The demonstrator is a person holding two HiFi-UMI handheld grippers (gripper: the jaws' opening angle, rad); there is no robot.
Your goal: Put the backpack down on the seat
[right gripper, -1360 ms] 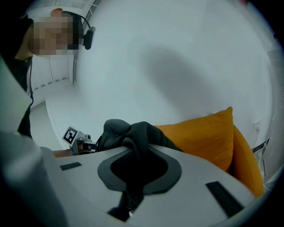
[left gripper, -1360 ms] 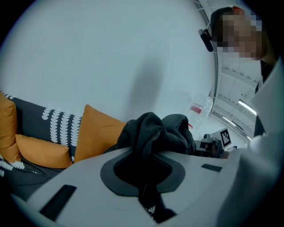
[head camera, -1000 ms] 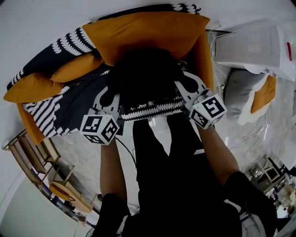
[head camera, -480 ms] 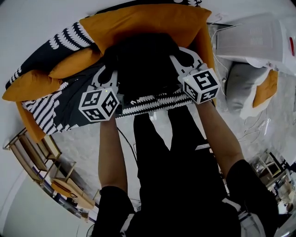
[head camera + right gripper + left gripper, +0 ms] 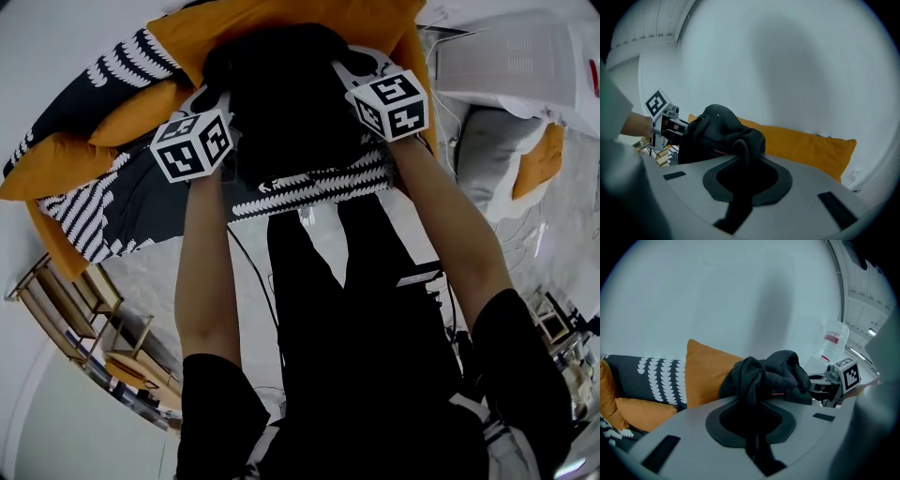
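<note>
Now | backpack [image 5: 281,94] between left tongs [image 5: 754,427] and right tongs [image 5: 740,187] | both clenched on it

Black T-shirt [image 5: 375,412], black trousers [image 5: 305,272]

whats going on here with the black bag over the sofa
A person holds a black backpack: the left gripper and the right gripper are each shut on a fold of it. It is over the sofa, in front of the orange cushion; whether it rests on the seat cannot be seen.
</note>
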